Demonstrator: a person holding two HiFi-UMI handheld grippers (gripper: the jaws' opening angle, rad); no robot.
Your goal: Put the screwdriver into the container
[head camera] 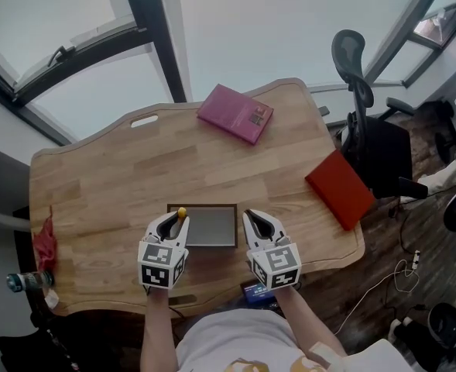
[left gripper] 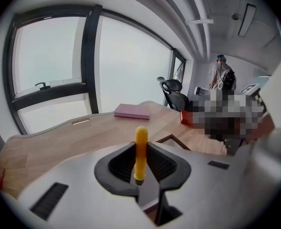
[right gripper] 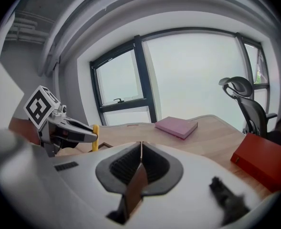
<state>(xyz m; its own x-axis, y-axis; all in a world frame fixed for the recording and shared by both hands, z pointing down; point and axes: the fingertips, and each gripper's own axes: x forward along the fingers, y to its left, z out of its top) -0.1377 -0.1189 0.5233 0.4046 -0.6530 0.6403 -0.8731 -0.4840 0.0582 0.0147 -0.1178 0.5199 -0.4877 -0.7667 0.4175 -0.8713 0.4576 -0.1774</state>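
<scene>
A yellow-handled screwdriver point(head camera: 182, 212) stands upright between the jaws of my left gripper point(head camera: 178, 217), which is shut on it; the handle pokes up past the fingertips. It hangs over the near left corner of the container point(head camera: 234, 227), a shallow brown-framed tray with a grey floor. In the left gripper view the screwdriver point(left gripper: 140, 140) sits clamped in the left gripper point(left gripper: 140, 162), with a corner of the container point(left gripper: 171, 138) just beyond. My right gripper point(head camera: 249, 215) is shut with nothing in it, at the tray's near right corner. The right gripper point(right gripper: 140, 144) sees the screwdriver point(right gripper: 96, 137) at its left.
A pink book point(head camera: 235, 113) lies at the table's far side. A red book point(head camera: 340, 189) sits at the right edge, with a black office chair point(head camera: 367, 122) behind it. A red cloth point(head camera: 44, 242) and a bottle point(head camera: 26, 280) are at the left edge. A person point(left gripper: 221, 78) stands far off.
</scene>
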